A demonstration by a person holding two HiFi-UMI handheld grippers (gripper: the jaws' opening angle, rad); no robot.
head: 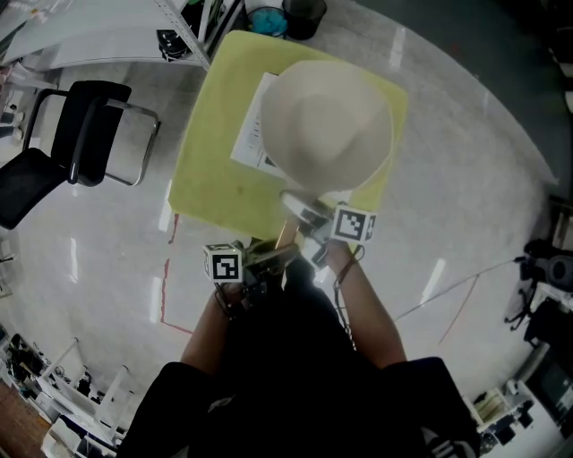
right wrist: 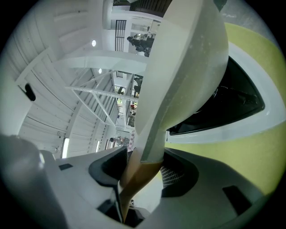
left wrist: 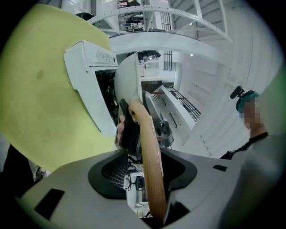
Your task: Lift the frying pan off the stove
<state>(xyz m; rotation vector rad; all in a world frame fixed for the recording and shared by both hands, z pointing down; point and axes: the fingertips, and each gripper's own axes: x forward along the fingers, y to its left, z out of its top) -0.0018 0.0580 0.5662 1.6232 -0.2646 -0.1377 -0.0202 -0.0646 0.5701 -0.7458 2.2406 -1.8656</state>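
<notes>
A cream frying pan hangs over the white stove on the yellow table, with its rounded underside toward the head camera. Its wooden handle runs back to both grippers. My right gripper is shut on the handle where the wood meets the pan's cream neck. Further back, my left gripper stands open. The handle passes between its jaws, with a gap on the left side. The stove's black top shows beside the pan.
A black chair stands left of the table. Dark bins sit beyond the table's far edge. Red tape and a cable lie on the floor. A person stands off to the side in the left gripper view.
</notes>
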